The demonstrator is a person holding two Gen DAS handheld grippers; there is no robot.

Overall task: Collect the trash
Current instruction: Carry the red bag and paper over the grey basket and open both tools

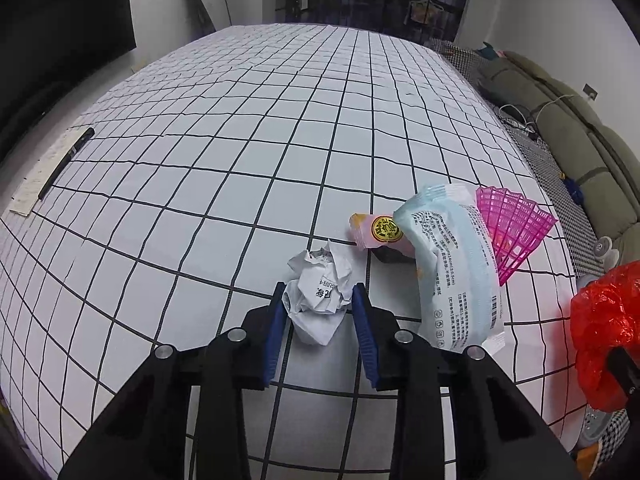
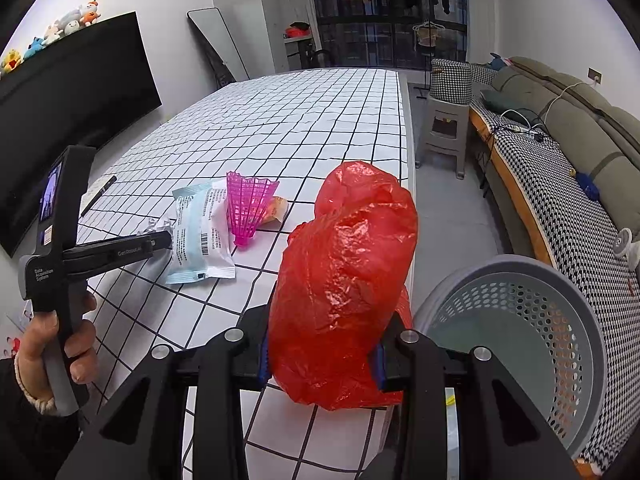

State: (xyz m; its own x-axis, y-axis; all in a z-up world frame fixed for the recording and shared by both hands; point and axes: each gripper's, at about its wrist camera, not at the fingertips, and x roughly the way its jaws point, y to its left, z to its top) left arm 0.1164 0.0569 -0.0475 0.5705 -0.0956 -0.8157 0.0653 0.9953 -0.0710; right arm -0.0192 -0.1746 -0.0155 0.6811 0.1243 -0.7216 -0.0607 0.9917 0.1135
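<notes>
My left gripper (image 1: pixel 319 300) is open, its blue pads on either side of a crumpled white paper ball (image 1: pixel 318 294) on the checked table; whether they touch it is unclear. Beside it lie a light blue wipes packet (image 1: pixel 456 268), a pink plastic shuttlecock (image 1: pixel 512 228) and a small pink-orange wrapper (image 1: pixel 376 230). My right gripper (image 2: pixel 322 354) is shut on a red plastic bag (image 2: pixel 344 280), held at the table's right edge next to a grey perforated bin (image 2: pixel 520 336). The red bag also shows in the left wrist view (image 1: pixel 604 328). The left gripper also shows in the right wrist view (image 2: pixel 160 240).
A black pen (image 1: pixel 66 162) lies on a paper slip (image 1: pixel 38 180) at the table's far left. A grey stool (image 2: pixel 444 128) and a sofa with a houndstooth cover (image 2: pixel 560 208) stand right of the table. A black TV (image 2: pixel 72 112) is on the left wall.
</notes>
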